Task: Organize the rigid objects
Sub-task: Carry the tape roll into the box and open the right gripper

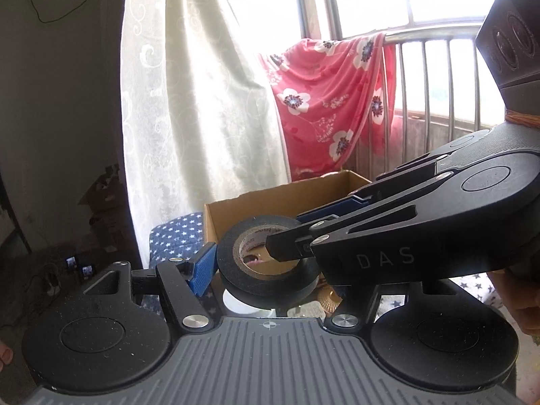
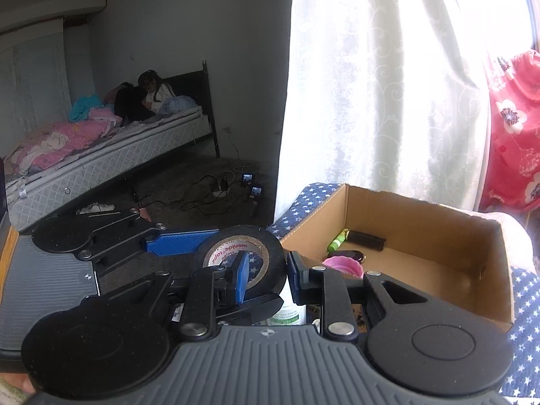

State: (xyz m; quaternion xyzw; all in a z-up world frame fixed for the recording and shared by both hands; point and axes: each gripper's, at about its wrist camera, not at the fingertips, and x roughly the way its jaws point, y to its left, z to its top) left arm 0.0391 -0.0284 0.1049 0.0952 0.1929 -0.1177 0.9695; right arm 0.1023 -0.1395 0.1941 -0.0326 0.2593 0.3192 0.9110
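A black tape roll [image 1: 266, 260] hangs in the air in front of a cardboard box [image 1: 243, 209]. In the left wrist view my left gripper [image 1: 263, 270] has its blue finger [image 1: 202, 270] just left of the roll; its other finger is hidden by the right gripper, which reaches in from the right with one finger [image 1: 287, 249] through the roll's hole. In the right wrist view my right gripper [image 2: 266, 278] pinches the roll's wall [image 2: 275, 256] between its blue pads [image 2: 241, 278]. The left gripper's blue finger [image 2: 182, 241] lies against the roll's left side.
The box [image 2: 422, 216] holds a green tube [image 2: 337, 240], a black bar [image 2: 366, 238], a pink lid [image 2: 342, 265] and a dark oval item. It sits on blue star-print cloth [image 2: 526, 290]. A white bottle [image 2: 287, 314] stands below the grippers. Curtain and railing behind.
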